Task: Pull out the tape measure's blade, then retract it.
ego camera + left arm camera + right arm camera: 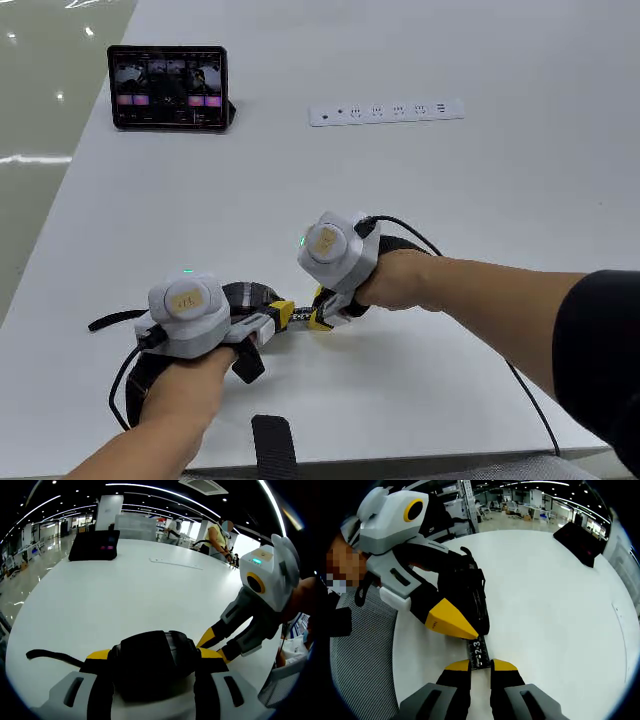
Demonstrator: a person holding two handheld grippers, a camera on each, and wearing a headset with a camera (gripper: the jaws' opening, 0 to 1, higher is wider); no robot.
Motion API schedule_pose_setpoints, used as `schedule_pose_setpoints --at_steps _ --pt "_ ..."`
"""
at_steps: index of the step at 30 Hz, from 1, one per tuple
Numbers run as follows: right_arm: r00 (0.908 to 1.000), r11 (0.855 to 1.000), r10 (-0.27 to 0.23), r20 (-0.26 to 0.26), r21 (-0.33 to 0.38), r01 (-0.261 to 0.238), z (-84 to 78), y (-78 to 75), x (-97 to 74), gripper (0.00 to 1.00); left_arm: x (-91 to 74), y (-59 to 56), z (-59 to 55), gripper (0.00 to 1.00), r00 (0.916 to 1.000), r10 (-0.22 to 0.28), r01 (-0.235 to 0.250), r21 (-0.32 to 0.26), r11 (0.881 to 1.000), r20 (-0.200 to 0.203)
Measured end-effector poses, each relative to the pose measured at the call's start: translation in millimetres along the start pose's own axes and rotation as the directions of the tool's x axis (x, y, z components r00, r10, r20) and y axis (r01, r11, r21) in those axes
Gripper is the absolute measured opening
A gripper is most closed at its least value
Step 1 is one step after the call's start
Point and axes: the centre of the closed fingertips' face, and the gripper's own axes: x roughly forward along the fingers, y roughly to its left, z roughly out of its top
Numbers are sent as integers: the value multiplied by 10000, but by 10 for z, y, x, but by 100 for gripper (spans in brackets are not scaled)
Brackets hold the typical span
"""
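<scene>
Clearly, the black, rounded, hard-shelled tape measure (250,298) sits near the front edge of the white tabletop (420,180), with the yellow-tipped jaws of the left gripper (152,656) clamped across its case. The right gripper (480,666) has its jaws pinched together on the narrow dark blade (478,651) with white numerals, just beyond the case mouth; only a short stretch is out.

The blade's long axis runs straight from the case to the right gripper. In the head view that is left to right across the bench, with the free end pointing to the person's right.

The case looks compact, rigid and fairly heavy for its bulk, so a firm squeeze across it should hold, though the smooth shell could twist under the pull. The blade is probably thin and springy, apt to kink if bent sideways, and its spring will likely tug back. It is best held near its tip and drawn in line with the mouth.

A black strap (50,656) lies on the table beside the case.
</scene>
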Motion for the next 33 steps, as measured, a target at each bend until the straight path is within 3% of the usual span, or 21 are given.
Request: schedule_pose_setpoints --at_steps 33 --pt "9993 9997 29 364 -250 -20 149 11 90 10 -8 8 -8 61 10000 3 -3 -82 10000 -34"
